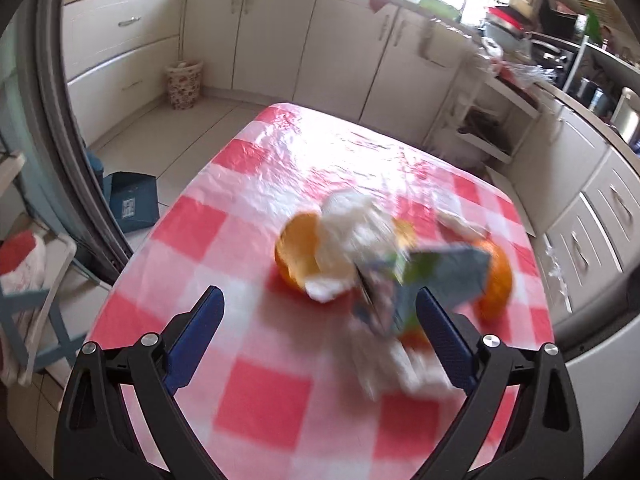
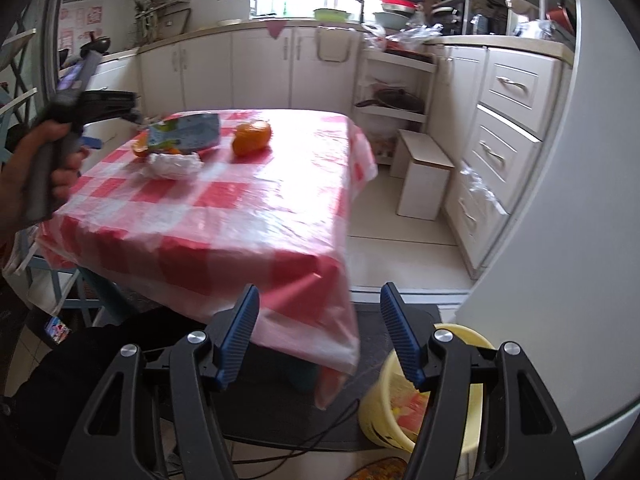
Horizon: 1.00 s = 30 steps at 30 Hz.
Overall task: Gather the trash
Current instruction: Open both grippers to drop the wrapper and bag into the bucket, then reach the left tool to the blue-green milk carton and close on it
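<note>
The left gripper [image 1: 318, 308] is tilting down, gaping wide and empty, over a blurred wrapper [image 1: 436, 276] – seemingly not touching; the right gripper [image 2: 320, 312] – half-spread, empty – is hanging past the surface [image 2: 256, 216] edge

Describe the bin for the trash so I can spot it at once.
Find the table with the red-and-white checked cloth. On the floor by its near corner, under the right claw, stands a pale yellow bucket, the only round yellow container around.
</note>
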Each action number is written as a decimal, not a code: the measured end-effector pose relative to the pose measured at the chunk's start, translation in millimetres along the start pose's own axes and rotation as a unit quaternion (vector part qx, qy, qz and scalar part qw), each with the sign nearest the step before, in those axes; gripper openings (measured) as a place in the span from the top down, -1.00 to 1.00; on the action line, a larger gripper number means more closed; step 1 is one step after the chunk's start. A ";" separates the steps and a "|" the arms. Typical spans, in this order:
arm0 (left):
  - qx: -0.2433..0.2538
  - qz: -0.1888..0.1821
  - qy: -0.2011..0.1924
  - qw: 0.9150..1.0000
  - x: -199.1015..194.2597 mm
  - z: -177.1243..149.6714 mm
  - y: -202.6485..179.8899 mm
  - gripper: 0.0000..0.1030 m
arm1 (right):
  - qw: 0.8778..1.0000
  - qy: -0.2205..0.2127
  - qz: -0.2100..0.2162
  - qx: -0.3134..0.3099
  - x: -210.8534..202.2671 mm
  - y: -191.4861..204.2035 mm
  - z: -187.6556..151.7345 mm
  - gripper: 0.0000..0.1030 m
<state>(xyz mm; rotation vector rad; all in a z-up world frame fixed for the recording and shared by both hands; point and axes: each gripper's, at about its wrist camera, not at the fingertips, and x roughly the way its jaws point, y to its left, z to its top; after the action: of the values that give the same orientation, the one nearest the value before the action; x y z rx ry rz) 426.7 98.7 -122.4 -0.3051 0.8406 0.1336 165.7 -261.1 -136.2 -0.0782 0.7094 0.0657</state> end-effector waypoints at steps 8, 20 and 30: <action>-0.018 -0.028 0.060 0.998 76.7 31.3 6.5 -0.82 | 0.999 0.006 0.031 -0.011 16.0 22.0 12.0 -0.22; 0.128 -0.141 0.116 0.975 71.1 -29.0 -75.8 -0.82 | 0.998 0.013 0.061 0.015 36.7 31.3 30.0 -0.22; 0.145 -0.148 0.115 0.972 32.0 -54.2 -77.0 -0.82 | 0.997 0.013 0.076 0.016 41.9 40.0 37.4 -0.22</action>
<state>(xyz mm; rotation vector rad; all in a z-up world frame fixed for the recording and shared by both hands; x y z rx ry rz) 427.5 8.4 -164.0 -0.1682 1.0201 -0.3070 218.2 -216.3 -137.2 0.0057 0.7408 0.1990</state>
